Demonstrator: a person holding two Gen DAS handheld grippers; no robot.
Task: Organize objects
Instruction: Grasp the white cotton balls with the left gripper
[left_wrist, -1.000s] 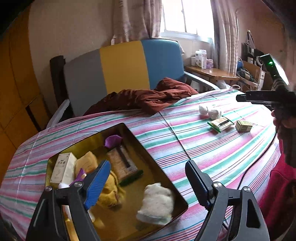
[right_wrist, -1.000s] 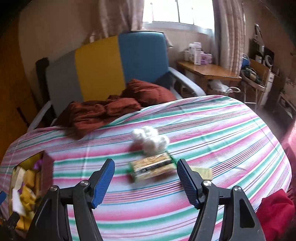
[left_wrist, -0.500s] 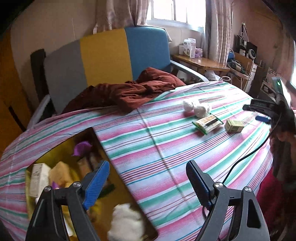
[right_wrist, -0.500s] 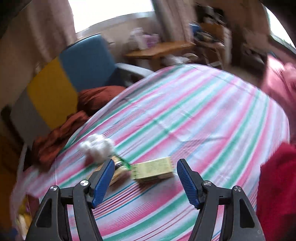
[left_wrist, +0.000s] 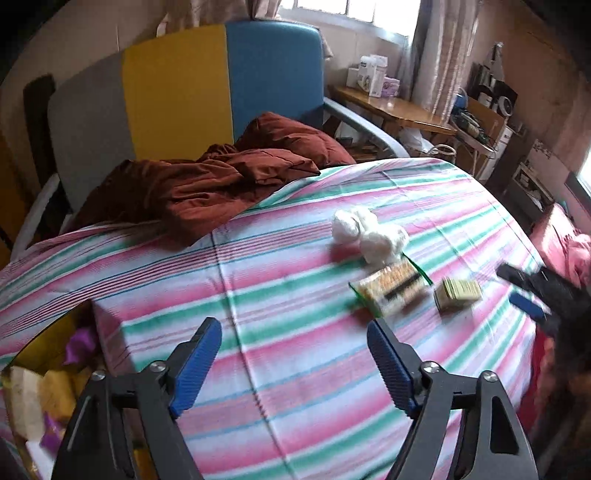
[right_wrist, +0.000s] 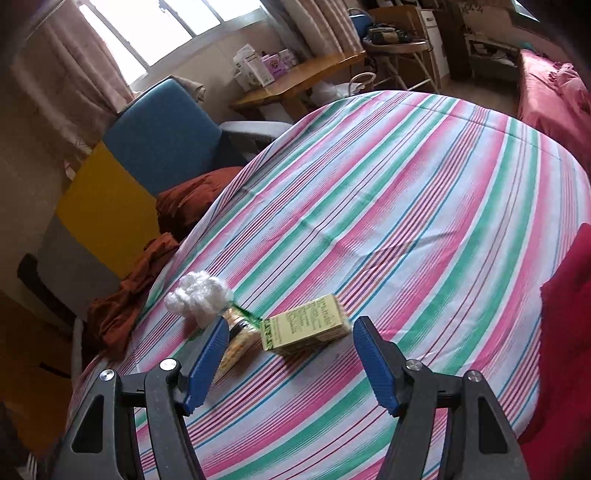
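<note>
On the striped tablecloth lie a white cotton wad (left_wrist: 369, 232) (right_wrist: 199, 297), a green-edged snack packet (left_wrist: 392, 288) (right_wrist: 236, 338) and a small yellow-green box (left_wrist: 458, 292) (right_wrist: 306, 326). My right gripper (right_wrist: 290, 334) stands open just short of the box, tilted, with nothing between its pads; it also shows at the right edge of the left wrist view (left_wrist: 532, 295). My left gripper (left_wrist: 295, 349) hovers over bare cloth, its jaws closing with nothing between them. The gold tray (left_wrist: 22, 354) with several items sits at the lower left.
A rust-brown cloth (left_wrist: 207, 184) is heaped at the table's far edge against a grey, yellow and blue chair (left_wrist: 177, 85). A wooden side table (left_wrist: 395, 110) with boxes stands by the window. Red fabric (right_wrist: 565, 332) hangs at the near right edge.
My left gripper has swung right, away from the tray towards the loose items. My right gripper has rolled and dropped closer to the yellow-green box.
</note>
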